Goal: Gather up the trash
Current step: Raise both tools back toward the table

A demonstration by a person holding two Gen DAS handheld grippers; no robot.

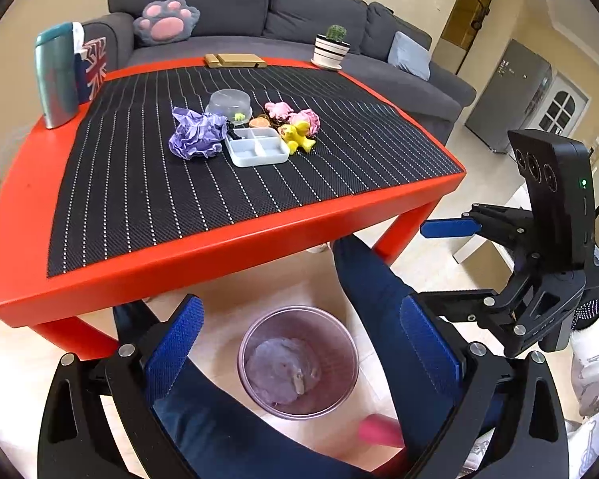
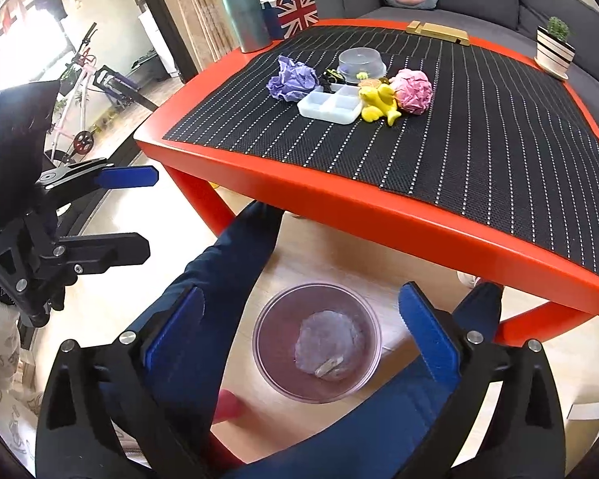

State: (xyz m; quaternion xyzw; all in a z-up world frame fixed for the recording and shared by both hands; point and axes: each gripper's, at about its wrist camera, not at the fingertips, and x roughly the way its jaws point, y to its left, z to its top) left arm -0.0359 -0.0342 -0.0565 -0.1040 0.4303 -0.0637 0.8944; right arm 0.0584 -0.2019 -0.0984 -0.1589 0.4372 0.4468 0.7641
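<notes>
Trash sat in two places: a grey wad (image 2: 329,345) lay in the bin (image 2: 267,311) on the floor, right below the right gripper (image 2: 305,325), whose jaws gaped wide with nothing between them. Left gripper (image 1: 299,337) hung over the same bin, jaws spread and empty too. Up on the red table (image 1: 219,247), a purple wad (image 1: 197,133) lay beside the white tray (image 1: 257,147), and a pink wad (image 2: 413,90) sat by the yellow toy (image 2: 377,103).

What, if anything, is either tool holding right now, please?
Nothing. Both the left tool and the right tool are open and empty above the bin.
</notes>
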